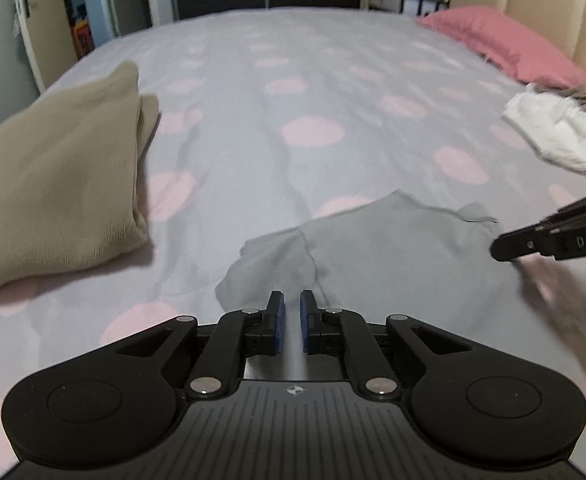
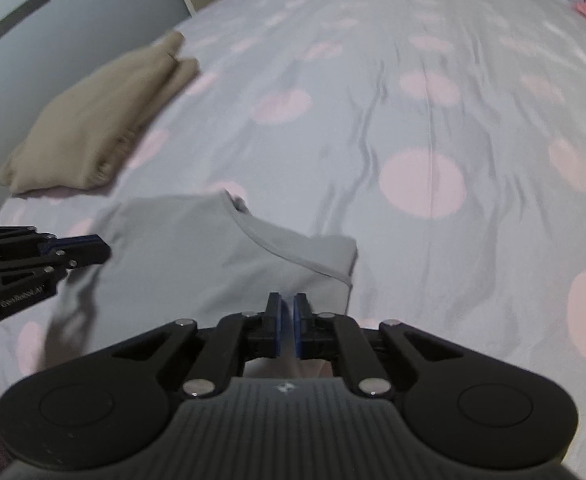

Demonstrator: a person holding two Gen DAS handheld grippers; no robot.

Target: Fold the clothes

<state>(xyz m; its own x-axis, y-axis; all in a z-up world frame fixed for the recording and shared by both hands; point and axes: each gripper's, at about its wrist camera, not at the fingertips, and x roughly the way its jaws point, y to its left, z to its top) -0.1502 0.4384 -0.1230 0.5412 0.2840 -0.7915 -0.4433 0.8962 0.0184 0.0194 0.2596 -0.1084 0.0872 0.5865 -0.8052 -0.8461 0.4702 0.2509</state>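
Note:
A light grey shirt (image 1: 393, 248) lies on the bed just beyond both grippers, its neckline edge (image 2: 293, 256) facing away from me. My left gripper (image 1: 291, 300) is at the shirt's near left edge, its blue pads almost together with a thin strip of grey cloth between them. My right gripper (image 2: 287, 302) holds the near right edge the same way, pads nearly touching on pale cloth. Each gripper shows in the other's view: the right one (image 1: 497, 250) at the frame's right side, the left one (image 2: 105, 250) at the frame's left side.
A folded beige garment (image 1: 53, 184) lies on the left of the bed. White clothes (image 1: 561, 128) are heaped at the right, below a pink pillow (image 1: 505, 44) and a cream headboard. The sheet (image 1: 313, 80) is grey with pink spots. A door and wardrobe stand beyond.

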